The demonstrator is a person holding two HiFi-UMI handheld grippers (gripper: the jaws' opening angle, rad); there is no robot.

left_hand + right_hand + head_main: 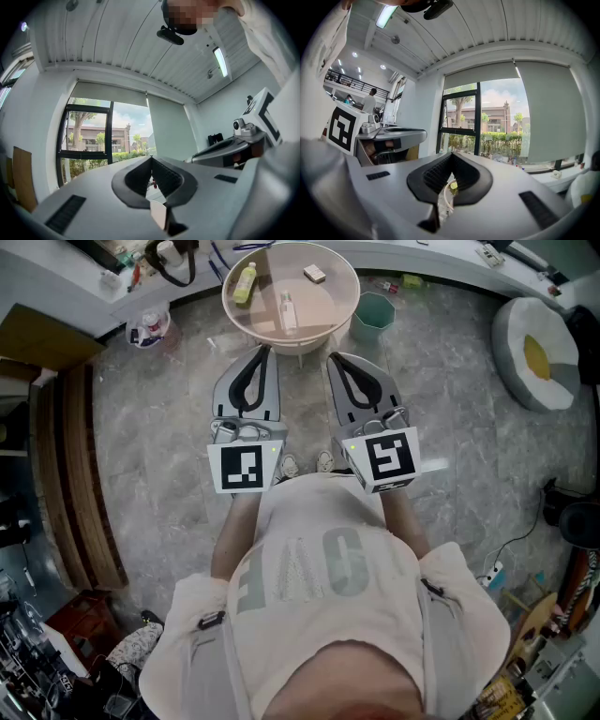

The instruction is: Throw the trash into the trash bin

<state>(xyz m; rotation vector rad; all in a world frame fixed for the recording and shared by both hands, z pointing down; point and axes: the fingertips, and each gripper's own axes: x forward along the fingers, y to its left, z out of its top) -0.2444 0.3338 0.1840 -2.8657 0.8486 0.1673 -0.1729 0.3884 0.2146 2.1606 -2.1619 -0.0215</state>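
Observation:
A round pink table [323,307] stands ahead of me in the head view. On it lie a yellow bottle [245,282], a clear bottle [287,310] and a small box [315,274]. A teal trash bin [373,317] sits on the floor just right of the table. My left gripper [263,352] and right gripper [336,359] are held side by side just short of the table's near rim, both shut and empty. In the left gripper view the jaw tips [151,158] meet. The right gripper [452,153] also has its tips together, and a bit of yellow [453,185] shows through the gap behind them.
A white and yellow egg-shaped cushion [534,352] lies at the right. Wooden planks [80,474] run along the left. A small bag [150,327] sits on the floor left of the table. A curved counter [56,287] borders the far side. Cables lie at the lower right [511,554].

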